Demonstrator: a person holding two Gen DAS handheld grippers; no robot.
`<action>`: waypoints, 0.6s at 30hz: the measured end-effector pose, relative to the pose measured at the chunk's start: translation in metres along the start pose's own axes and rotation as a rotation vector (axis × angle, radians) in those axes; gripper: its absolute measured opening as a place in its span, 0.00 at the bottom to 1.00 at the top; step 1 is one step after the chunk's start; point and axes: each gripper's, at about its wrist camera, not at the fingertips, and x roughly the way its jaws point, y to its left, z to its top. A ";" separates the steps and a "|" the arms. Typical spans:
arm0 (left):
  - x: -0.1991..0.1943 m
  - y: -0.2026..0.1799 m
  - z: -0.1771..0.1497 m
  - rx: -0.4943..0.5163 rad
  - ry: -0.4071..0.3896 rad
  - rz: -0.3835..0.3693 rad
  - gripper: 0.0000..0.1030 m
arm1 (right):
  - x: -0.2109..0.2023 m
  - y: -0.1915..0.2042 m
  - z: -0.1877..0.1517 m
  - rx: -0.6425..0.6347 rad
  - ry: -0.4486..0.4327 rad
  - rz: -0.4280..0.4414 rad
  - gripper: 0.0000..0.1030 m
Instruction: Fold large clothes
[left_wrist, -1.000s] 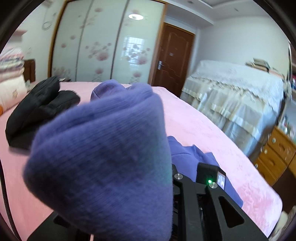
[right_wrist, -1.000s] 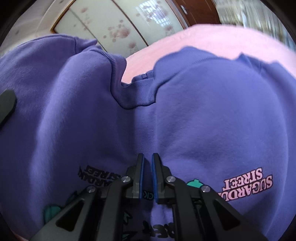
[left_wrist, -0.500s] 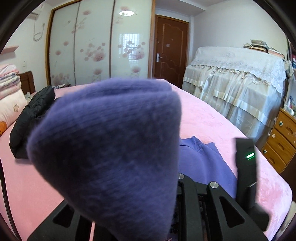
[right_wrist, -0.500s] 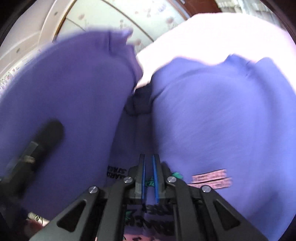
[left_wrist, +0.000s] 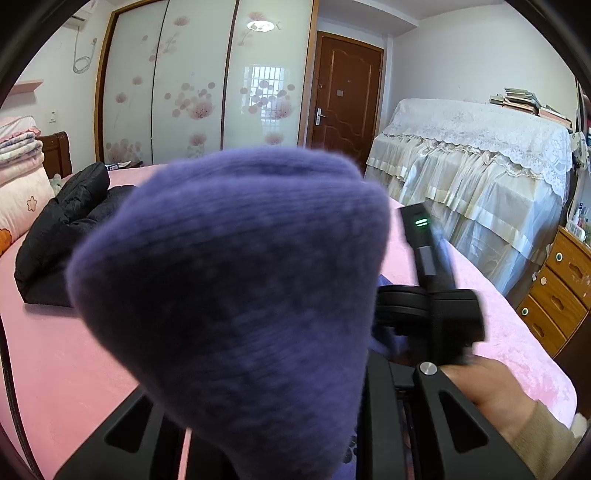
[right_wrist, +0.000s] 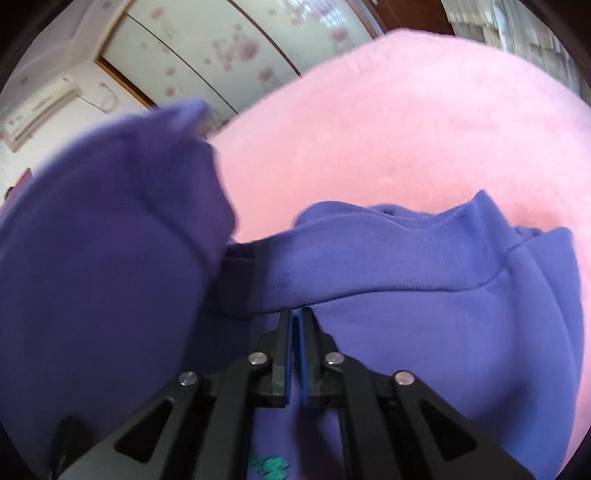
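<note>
Purple sweatshirt (right_wrist: 424, 325) lies on the pink bed (right_wrist: 406, 129), filling the lower half of the right wrist view, ribbed collar (right_wrist: 388, 254) across mid-frame. We judge it soft, limp and fairly light; it will sag and drag rather than hold shape. The ribbed bands look like the firmest places to pinch.

Left tool (left_wrist: 362, 424): a ribbed purple cuff or hem (left_wrist: 236, 295) bulges across the centre of the left wrist view and hides the fingertips. We read it as pinching that fabric, jaws nearly together.

Right tool (right_wrist: 294, 350): jaws have just been closing; blue pads now nearly pressed together, nothing visible between them, tips just below the collar. Contact with the fabric: we cannot tell.
</note>
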 end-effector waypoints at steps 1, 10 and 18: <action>0.000 0.000 0.000 -0.001 0.000 -0.005 0.18 | 0.010 -0.003 0.004 0.002 0.025 -0.018 0.00; 0.007 -0.020 0.000 0.041 0.013 -0.008 0.20 | 0.030 0.001 0.007 0.070 0.065 -0.006 0.00; 0.008 -0.050 -0.006 0.149 0.011 -0.014 0.20 | -0.078 -0.025 -0.030 0.102 -0.140 0.009 0.01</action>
